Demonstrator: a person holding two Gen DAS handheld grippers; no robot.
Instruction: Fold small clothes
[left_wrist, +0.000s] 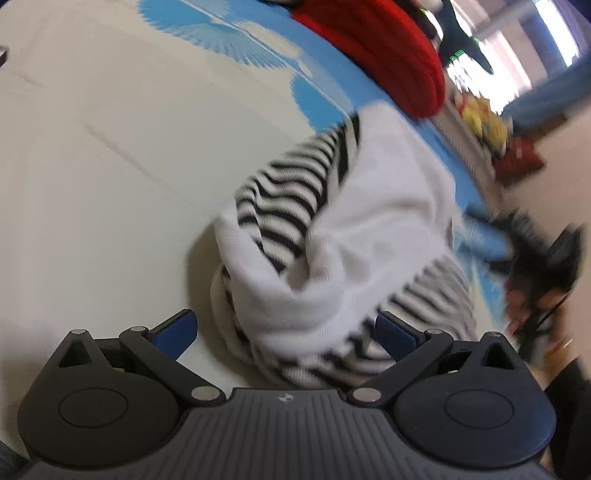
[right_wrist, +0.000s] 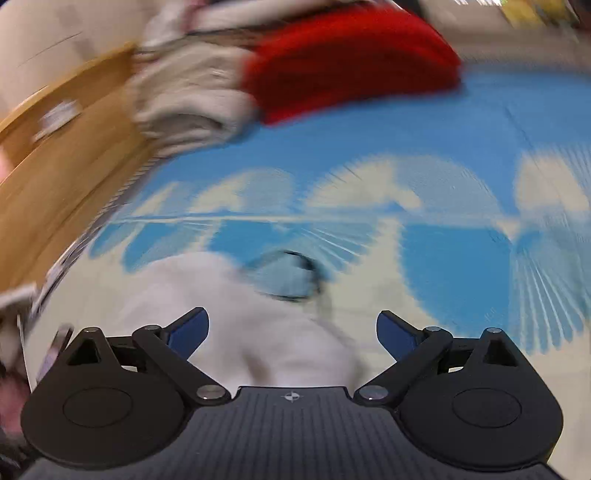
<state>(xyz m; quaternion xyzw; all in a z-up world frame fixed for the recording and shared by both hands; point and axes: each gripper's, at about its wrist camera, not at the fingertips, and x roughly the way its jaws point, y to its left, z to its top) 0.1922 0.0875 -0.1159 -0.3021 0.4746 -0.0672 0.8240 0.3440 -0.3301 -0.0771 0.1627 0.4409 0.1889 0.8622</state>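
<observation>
Layout: garments on the mat, box at its left edge.
I see the crumpled garment (left_wrist: 332, 229) on the mat (left_wrist: 92, 184); behind it, the folded stack (right_wrist: 347, 55), with another folded pile (right_wrist: 184, 99) to its left against the box (right_wrist: 62, 158).

A cream surface with a blue fan-patterned mat (right_wrist: 369, 177) carries a crumpled black-and-white striped garment (left_wrist: 332, 229), a folded red cloth (right_wrist: 351, 55) and folded beige fabric (right_wrist: 184, 99).

A small black-and-white striped knit garment with white panels (left_wrist: 332, 236) lies bunched in a rumpled heap on a cream and blue mat, its white fabric draped over the stripes.
</observation>
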